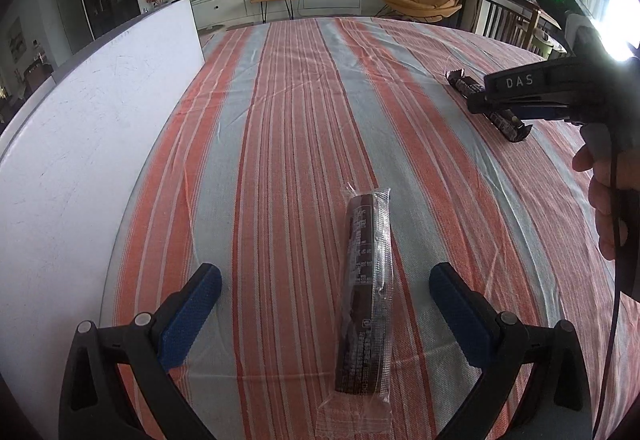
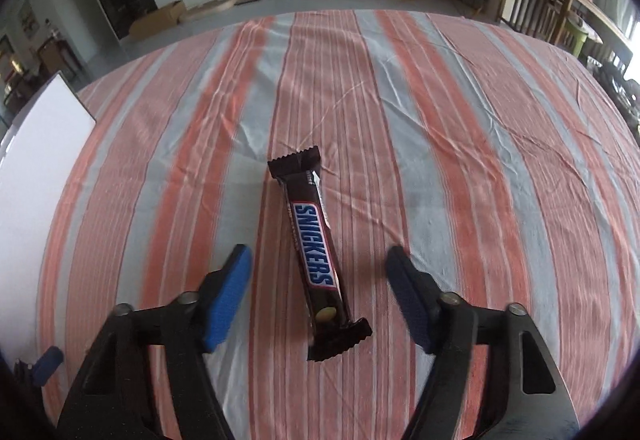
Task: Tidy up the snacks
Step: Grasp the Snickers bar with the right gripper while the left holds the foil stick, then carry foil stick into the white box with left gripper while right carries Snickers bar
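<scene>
A long brown snack bar in a clear wrapper lies on the striped tablecloth, lengthwise between the fingers of my left gripper, which is open and not touching it. A Snickers bar lies on the cloth between the fingers of my right gripper, open too and just above it. In the left wrist view the right gripper hovers over the Snickers bar at the far right.
A white flat board lies along the table's left side; it also shows in the right wrist view. Wooden chairs stand at the far right edge. The left gripper's fingertip shows at the bottom left of the right wrist view.
</scene>
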`<state>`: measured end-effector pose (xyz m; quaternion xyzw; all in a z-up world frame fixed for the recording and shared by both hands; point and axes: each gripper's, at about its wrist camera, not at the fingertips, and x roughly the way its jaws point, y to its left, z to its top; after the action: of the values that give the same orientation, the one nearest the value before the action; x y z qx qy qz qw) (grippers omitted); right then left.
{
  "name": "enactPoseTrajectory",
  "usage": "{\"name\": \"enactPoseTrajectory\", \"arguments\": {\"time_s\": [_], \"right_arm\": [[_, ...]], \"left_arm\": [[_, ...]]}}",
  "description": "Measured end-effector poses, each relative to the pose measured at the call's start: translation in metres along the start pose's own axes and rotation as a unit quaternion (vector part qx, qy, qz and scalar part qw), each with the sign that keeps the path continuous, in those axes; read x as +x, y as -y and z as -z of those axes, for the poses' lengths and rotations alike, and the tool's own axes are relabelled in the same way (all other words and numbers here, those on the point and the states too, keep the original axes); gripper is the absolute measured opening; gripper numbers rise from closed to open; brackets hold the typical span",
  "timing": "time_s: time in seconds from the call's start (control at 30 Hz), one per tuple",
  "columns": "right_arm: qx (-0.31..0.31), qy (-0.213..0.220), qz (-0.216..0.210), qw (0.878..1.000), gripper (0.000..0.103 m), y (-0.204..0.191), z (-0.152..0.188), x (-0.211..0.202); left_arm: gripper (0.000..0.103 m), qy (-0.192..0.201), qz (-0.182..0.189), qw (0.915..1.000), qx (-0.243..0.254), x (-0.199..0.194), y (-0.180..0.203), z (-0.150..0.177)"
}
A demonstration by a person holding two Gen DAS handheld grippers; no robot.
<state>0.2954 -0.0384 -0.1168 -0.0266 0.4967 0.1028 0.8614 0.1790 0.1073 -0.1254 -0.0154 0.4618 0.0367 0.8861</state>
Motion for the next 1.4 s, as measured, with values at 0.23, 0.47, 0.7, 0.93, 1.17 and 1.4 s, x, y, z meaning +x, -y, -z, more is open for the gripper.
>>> {"name": "enactPoseTrajectory", "arguments": {"time_s": [0.23, 0.47, 0.7, 0.93, 1.17, 1.4], "right_arm": [[0.057, -0.01, -0.049, 0.997, 0.019, 0.034, 0.048, -0.037], [0.042, 0.033, -0.029, 0.998, 0.019, 0.021, 0.142, -0.106], [0.025, 0.055, 0.008, 0.998, 0.023, 0.007, 0.167, -0.106], [0.013, 0.066, 0.036, 0.997, 0.071, 0.003, 0.175, -0.102], [0.028, 0.042, 0.021, 0.999, 0.074, 0.011, 0.163, -0.101], [0.09, 0.008, -0.068, 0.994, 0.017, 0.027, 0.147, -0.105]], "left_arm": [[0.103, 0.0, 0.0, 1.0, 0.0, 0.0, 0.001, 0.0], [0.103, 0.0, 0.0, 1.0, 0.0, 0.001, 0.0, 0.0], [0.103, 0.0, 0.0, 1.0, 0.0, 0.001, 0.0, 0.0], [0.103, 0.0, 0.001, 1.0, 0.0, 0.001, 0.0, -0.001], [0.09, -0.023, 0.017, 0.9995, 0.017, -0.001, -0.001, -0.004], [0.017, -0.033, 0.059, 0.9973, 0.03, -0.02, 0.003, 0.001]]}}
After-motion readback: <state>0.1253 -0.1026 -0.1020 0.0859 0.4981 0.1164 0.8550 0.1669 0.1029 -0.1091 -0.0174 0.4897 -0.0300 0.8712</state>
